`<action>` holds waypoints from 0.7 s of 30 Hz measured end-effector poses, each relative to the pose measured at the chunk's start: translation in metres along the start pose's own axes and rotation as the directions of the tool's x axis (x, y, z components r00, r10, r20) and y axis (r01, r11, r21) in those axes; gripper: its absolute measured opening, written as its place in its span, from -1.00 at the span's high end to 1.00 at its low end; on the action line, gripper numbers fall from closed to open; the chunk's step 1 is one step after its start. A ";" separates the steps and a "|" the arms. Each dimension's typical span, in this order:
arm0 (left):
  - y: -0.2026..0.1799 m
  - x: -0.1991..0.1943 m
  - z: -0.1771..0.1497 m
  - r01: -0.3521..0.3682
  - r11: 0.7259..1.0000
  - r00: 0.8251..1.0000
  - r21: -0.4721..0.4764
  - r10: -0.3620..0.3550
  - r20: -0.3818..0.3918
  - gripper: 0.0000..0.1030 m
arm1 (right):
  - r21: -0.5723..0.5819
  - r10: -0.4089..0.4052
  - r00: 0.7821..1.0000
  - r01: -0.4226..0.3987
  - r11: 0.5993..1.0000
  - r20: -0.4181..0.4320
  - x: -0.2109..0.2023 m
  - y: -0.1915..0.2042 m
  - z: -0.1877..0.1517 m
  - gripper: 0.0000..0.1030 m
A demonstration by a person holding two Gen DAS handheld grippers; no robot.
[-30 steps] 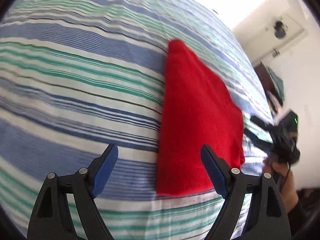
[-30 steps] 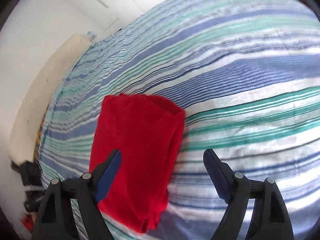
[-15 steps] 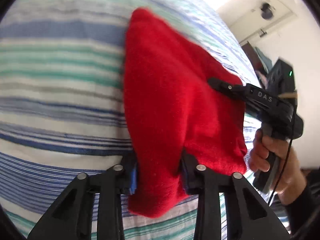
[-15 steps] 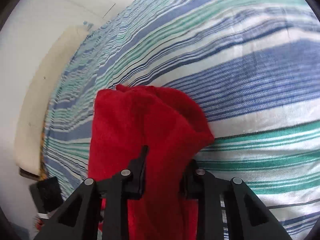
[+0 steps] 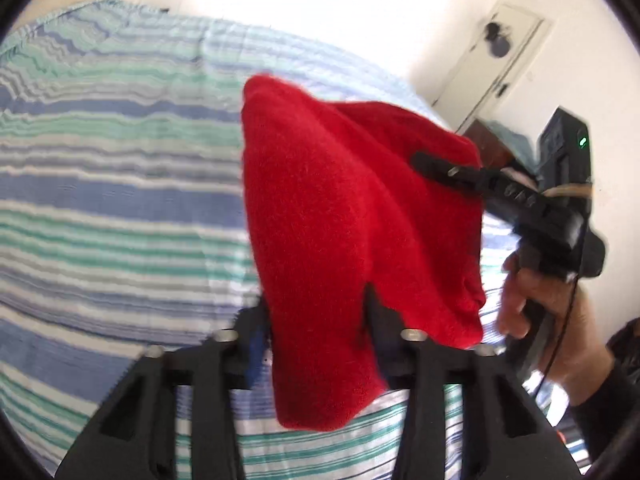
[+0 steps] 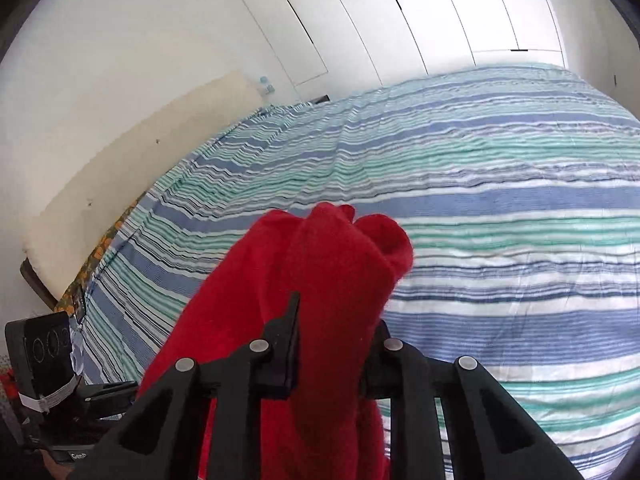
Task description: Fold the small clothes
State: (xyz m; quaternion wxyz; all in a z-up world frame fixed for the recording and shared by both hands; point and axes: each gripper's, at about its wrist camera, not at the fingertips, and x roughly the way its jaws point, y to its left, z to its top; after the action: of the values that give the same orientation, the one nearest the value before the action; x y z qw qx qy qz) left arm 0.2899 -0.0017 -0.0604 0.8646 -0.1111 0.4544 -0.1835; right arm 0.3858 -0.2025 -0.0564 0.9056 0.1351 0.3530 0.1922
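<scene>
Left wrist view: left gripper (image 5: 316, 322) — both jaws pressed into a bunched edge of the red garment (image 5: 344, 216); its jaws have just been opening a little, with the cloth between them.
Red garment, left wrist view: lifted off the striped bedspread (image 5: 112, 184), draped from the jaws in soft folds, its lower corner hanging in front of the gripper body.
Right gripper (image 5: 424, 162), left wrist view: black finger clamped on the far right edge of the red garment; a hand (image 5: 548, 312) in a dark sleeve grasps its handle just right of the cloth.
Door (image 5: 496, 64): pale, beyond the red garment, up and to the right, a dark object hanging on it.
Right wrist view: right gripper (image 6: 334, 340) — jaws closed on a thick fold of the red garment (image 6: 320, 280), which rises between them and bulges above the tips.
Striped bedspread (image 6: 480, 208): blue, green and white bands, spreading behind and to the right of the red garment.
Headboard (image 6: 132, 168): cream, left of the red garment, at the bedspread's far-left edge.
Wardrobe doors (image 6: 400, 16): white panels — behind the red garment, past the bed.
</scene>
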 end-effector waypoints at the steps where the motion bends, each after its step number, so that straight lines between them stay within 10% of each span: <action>1: 0.001 0.007 -0.009 -0.060 0.998 0.998 0.006 0.060 -0.019 -0.27 | 0.005 -0.024 1.000 0.024 1.000 -0.015 0.003 -0.004 0.001 0.25; 4: -0.001 0.014 -0.040 -0.135 0.990 0.988 0.029 0.136 -0.066 -0.31 | 0.014 -0.203 0.978 0.204 0.979 -0.057 -0.003 -0.019 -0.011 -0.69; 15: -0.021 -0.082 -0.160 -0.386 0.898 0.921 0.210 0.390 0.023 -0.79 | -0.022 -0.261 0.950 0.261 0.965 -0.169 -0.131 0.044 -0.196 -0.81; 21: -0.015 -0.133 -0.158 -0.320 0.943 0.944 0.090 0.310 0.112 -0.87 | 0.003 -0.268 0.937 0.275 0.961 -0.223 -0.171 0.084 -0.259 -0.82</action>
State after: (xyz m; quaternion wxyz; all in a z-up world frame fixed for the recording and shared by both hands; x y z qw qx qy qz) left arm 0.0869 0.0364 -0.0447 0.9084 0.0008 0.4136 -0.0611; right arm 0.0694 -0.1755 -0.1092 0.8763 0.0786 0.4697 0.0731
